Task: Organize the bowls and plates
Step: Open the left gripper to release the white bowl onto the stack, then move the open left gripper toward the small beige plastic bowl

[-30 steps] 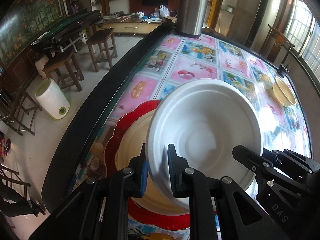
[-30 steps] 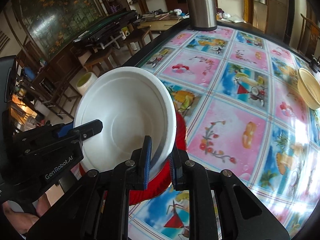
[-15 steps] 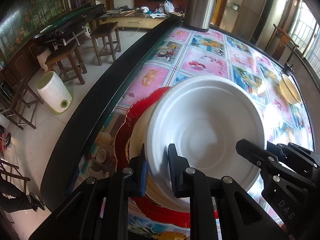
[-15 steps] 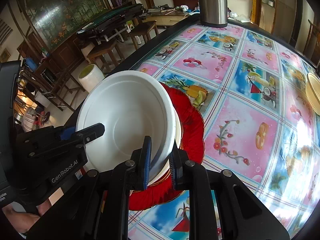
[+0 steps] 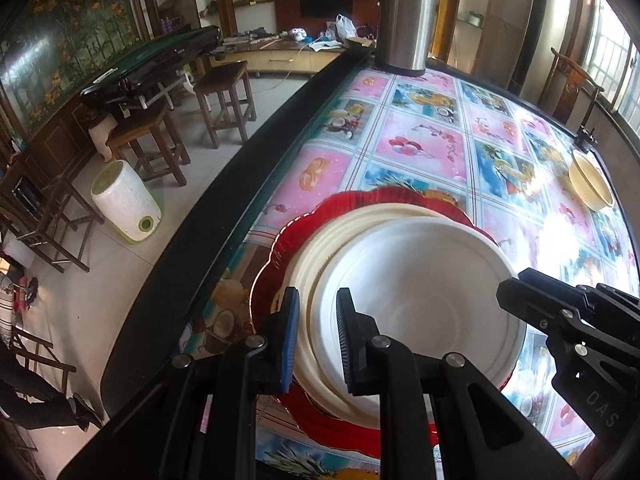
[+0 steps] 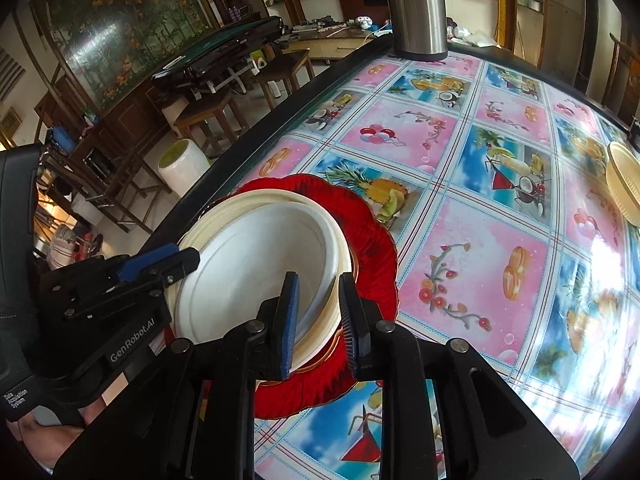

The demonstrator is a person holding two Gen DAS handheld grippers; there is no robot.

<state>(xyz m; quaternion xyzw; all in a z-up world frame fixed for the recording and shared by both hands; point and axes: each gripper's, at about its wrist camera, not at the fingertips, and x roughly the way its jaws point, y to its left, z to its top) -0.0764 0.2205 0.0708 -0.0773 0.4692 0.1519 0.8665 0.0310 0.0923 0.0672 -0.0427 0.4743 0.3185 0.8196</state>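
Observation:
A white foam bowl (image 5: 420,300) (image 6: 260,264) rests inside a cream plate (image 5: 320,248) (image 6: 224,210), which lies on a red scalloped plate (image 5: 288,240) (image 6: 372,248) near the table's left edge. My left gripper (image 5: 318,332) is shut on the bowl's near-left rim; in the right wrist view it (image 6: 180,264) comes in from the left. My right gripper (image 6: 319,312) straddles the opposite rim. Its jaws are opening, with the bowl's wall and the cream plate's rim still between the pads. In the left wrist view it (image 5: 516,280) reaches in from the right.
A cream bowl (image 5: 590,184) (image 6: 624,184) lies at the table's far right. A steel flask (image 5: 404,20) (image 6: 416,8) stands at the far end. The table's black edge (image 5: 240,216) runs along the left, with wooden stools (image 5: 224,96) and a white bin (image 5: 124,204) on the floor beyond.
The white bowl, tilted and held up a second ago, has come down level into the cream plate on the red plate. Both grippers sank with it.

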